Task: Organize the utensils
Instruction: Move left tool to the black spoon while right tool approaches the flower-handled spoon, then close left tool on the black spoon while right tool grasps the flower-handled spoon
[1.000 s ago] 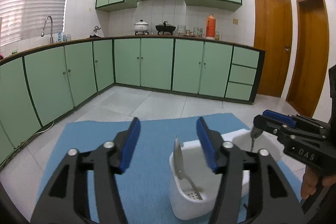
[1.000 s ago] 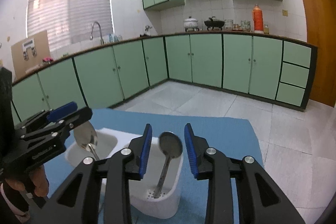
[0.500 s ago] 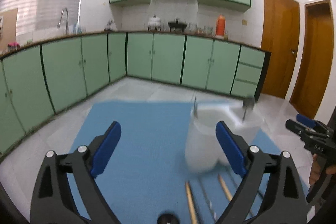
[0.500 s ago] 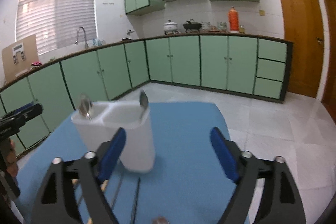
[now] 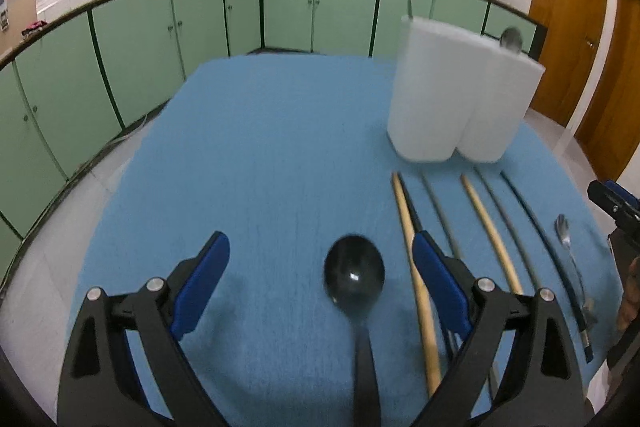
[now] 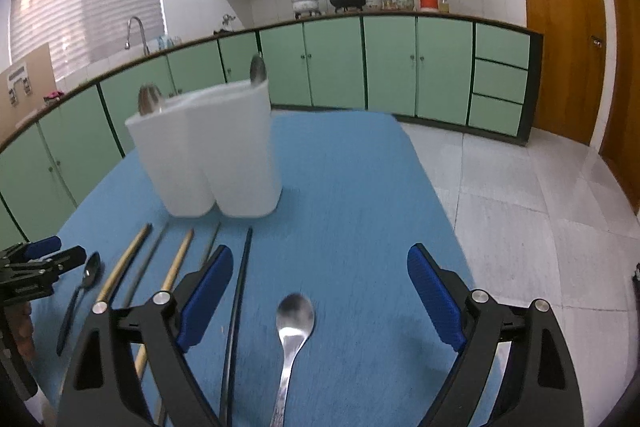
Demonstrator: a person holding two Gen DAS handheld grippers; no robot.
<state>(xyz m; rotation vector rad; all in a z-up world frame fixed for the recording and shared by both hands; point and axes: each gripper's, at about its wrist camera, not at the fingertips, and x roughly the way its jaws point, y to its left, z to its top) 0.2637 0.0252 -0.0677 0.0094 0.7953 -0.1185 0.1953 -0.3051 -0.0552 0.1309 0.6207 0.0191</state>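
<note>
Left gripper (image 5: 320, 267): jaws wide, empty, above black spoon (image 5: 354, 277) on blue mat (image 5: 260, 147) | Right gripper (image 6: 320, 291): jaws wide, empty, above steel spoon (image 6: 295, 319) | Between them: chopsticks (image 5: 412, 251) lying side by side | Beyond: white two-compartment utensil holder (image 6: 212, 151) upright, one spoon in each compartment

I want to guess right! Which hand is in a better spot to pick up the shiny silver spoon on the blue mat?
Right, probably. The right tool is open with the silver spoon lying between its fingers. The left tool hangs over the black spoon instead.
</note>
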